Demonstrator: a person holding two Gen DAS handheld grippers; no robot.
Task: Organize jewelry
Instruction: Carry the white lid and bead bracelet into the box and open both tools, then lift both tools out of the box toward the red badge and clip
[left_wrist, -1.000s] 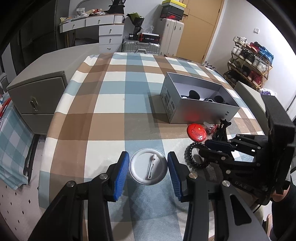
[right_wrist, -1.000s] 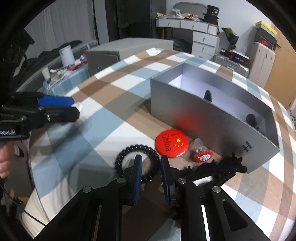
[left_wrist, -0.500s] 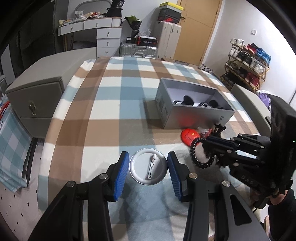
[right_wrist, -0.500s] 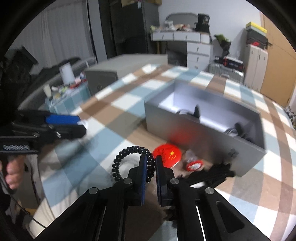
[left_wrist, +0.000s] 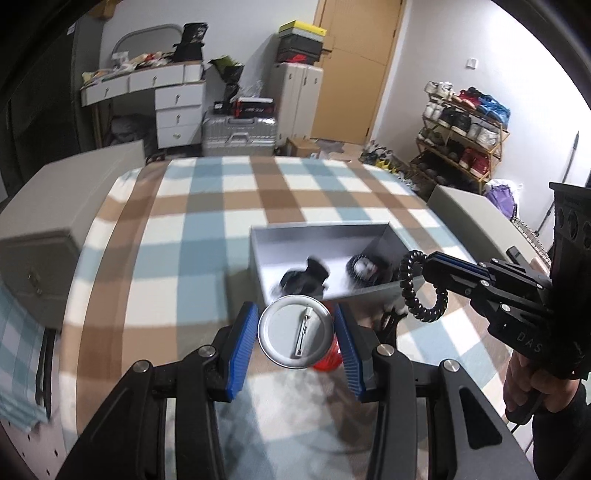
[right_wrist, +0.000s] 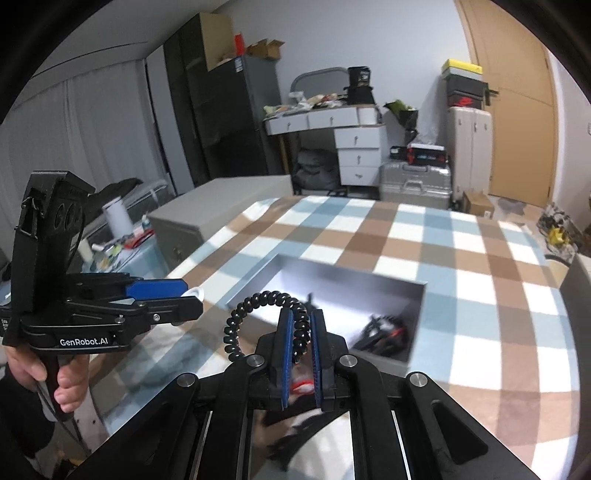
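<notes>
My left gripper (left_wrist: 297, 338) is shut on a round silver pin badge (left_wrist: 295, 332), held back side up above the table, just before the grey box (left_wrist: 258, 254). My right gripper (right_wrist: 300, 338) is shut on a black spiral hair tie (right_wrist: 255, 310) and holds it in the air near the box's front right corner; the tie also shows in the left wrist view (left_wrist: 413, 288). The box (right_wrist: 417, 295) holds several dark hair pieces (left_wrist: 306, 277). A red China badge (left_wrist: 328, 360) lies on the cloth under my left gripper, mostly hidden.
The table has a blue, brown and white check cloth (left_wrist: 207, 229). A grey cabinet (left_wrist: 40, 229) stands at the table's left. A small dark item (left_wrist: 391, 317) lies on the cloth before the box.
Both grippers have risen from the table and moved toward the box. The left one has lifted the silver badge off the cloth; the right one carries the hair tie higher, up to the box.
</notes>
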